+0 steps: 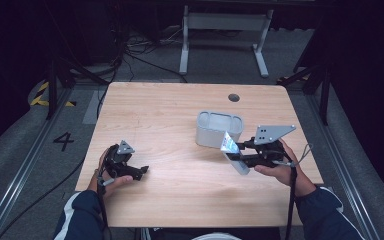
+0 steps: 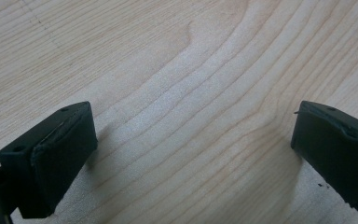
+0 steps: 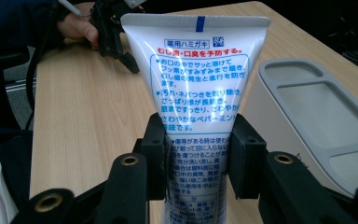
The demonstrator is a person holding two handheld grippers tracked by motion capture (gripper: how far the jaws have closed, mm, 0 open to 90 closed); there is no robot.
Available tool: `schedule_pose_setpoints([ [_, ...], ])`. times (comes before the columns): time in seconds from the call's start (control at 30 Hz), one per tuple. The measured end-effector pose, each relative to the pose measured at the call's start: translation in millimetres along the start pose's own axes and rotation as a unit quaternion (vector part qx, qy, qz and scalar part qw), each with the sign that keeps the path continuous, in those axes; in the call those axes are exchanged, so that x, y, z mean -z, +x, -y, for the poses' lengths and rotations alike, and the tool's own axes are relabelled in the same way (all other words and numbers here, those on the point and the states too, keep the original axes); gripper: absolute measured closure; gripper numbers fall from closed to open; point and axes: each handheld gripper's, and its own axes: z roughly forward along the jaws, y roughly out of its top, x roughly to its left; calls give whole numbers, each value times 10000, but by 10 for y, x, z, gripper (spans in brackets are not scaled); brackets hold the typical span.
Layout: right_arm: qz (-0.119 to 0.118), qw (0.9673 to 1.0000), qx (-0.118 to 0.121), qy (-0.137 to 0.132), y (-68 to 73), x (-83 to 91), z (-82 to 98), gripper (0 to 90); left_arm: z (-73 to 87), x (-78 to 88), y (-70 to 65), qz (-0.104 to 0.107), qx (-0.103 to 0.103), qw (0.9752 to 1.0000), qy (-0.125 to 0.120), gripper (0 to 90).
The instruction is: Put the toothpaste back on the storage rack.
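A white toothpaste tube (image 3: 200, 74) with blue and red print stands crimped end up between the jaws of my right gripper (image 3: 198, 154), which is shut on its lower body. In the high view the tube (image 1: 231, 150) is held tilted just in front of a grey divided holder (image 1: 219, 128), with the right gripper (image 1: 240, 151) to its right. My left gripper (image 1: 142, 171) rests low over the table (image 1: 170, 110) at the left. In the left gripper view its jaws stand wide apart, and the left gripper (image 2: 191, 154) is open over bare wood.
The grey holder (image 3: 317, 102) has separate compartments and lies close to the tube's right in the right gripper view. A round hole (image 1: 234, 97) sits near the table's far edge. A white frame stand (image 1: 225, 30) and cables are on the floor beyond the table.
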Motion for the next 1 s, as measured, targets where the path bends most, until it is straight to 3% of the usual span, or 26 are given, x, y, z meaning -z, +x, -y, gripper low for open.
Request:
schedule_pose_setpoints([
  [0.4,72,9992,56,-384,-50,12,-87,649,-6,0,7,13,-36,10000,14,3],
  [0.67,289,9975,25,-651,-131,63,-194,647,-7,0,7,6,-44,10000,11,3],
  [0.8,278,9966,-55,-771,-199,85,-227,646,-7,0,10,-1,-56,10000,9,3],
  [1.0,484,9950,37,-875,-269,94,-301,645,-8,0,10,-1,-60,10000,8,3],
])
